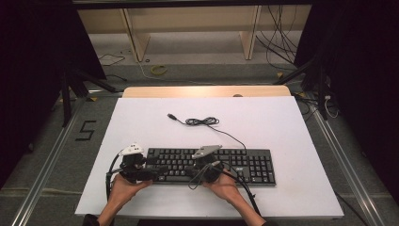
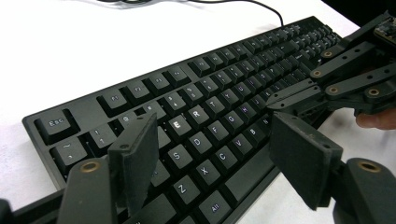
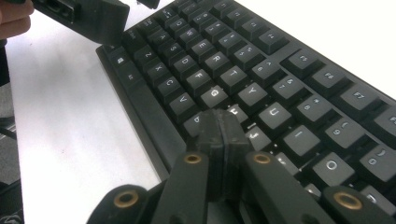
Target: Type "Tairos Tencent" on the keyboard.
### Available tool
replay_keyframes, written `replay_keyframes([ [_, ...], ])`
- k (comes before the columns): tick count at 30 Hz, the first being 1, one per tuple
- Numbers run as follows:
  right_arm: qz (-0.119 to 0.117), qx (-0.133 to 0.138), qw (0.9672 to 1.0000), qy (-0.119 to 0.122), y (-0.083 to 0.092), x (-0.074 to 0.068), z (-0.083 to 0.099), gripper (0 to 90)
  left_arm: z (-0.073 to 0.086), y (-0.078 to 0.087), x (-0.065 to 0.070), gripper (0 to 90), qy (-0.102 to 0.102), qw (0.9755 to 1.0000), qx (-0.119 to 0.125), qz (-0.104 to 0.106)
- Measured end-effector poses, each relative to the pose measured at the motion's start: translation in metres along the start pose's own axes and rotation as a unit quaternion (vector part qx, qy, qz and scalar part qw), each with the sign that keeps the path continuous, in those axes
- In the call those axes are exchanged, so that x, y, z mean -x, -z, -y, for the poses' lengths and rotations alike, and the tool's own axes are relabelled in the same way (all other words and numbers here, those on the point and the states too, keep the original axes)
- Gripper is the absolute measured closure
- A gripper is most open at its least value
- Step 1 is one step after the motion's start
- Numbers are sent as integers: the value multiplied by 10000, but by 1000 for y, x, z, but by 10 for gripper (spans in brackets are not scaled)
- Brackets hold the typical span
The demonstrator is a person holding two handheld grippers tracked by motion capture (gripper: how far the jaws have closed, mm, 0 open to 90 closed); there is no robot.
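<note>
One keyboard [image 1: 211,165] lies under two tools: left tool [image 2: 210,158] spread, right tool [image 3: 222,128] closed.

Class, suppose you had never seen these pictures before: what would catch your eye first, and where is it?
First, the black keyboard lying near the front edge of the white table, its cable coiled behind it. Then the two hand-held grippers over its left half: the left gripper with jaws standing wide open above the letter keys, and the right gripper with jaws pressed together, tip down among the keys near G and H.
</note>
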State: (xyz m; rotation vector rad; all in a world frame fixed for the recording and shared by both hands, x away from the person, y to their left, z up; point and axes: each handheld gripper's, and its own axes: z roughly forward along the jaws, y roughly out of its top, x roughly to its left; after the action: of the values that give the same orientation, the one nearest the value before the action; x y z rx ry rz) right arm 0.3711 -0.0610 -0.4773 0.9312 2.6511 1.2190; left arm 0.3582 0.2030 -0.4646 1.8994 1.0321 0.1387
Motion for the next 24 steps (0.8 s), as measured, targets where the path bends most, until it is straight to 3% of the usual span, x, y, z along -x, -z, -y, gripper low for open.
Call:
replay_keyframes([
  [4,72,-90,9999,117,-5,-1,1,900,0,0,0,326,-5,10000,-1,7],
  [12,65,-26,10000,62,-4,-2,2,900,1,-3,1,330,-45,10000,-63,11],
  [17,-34,249,9996,-117,9,4,-1,818,2,-4,1,339,-92,9999,-99,50],
  [24,4,405,9990,-183,23,10,0,601,2,-6,2,379,-157,9998,-136,73],
])
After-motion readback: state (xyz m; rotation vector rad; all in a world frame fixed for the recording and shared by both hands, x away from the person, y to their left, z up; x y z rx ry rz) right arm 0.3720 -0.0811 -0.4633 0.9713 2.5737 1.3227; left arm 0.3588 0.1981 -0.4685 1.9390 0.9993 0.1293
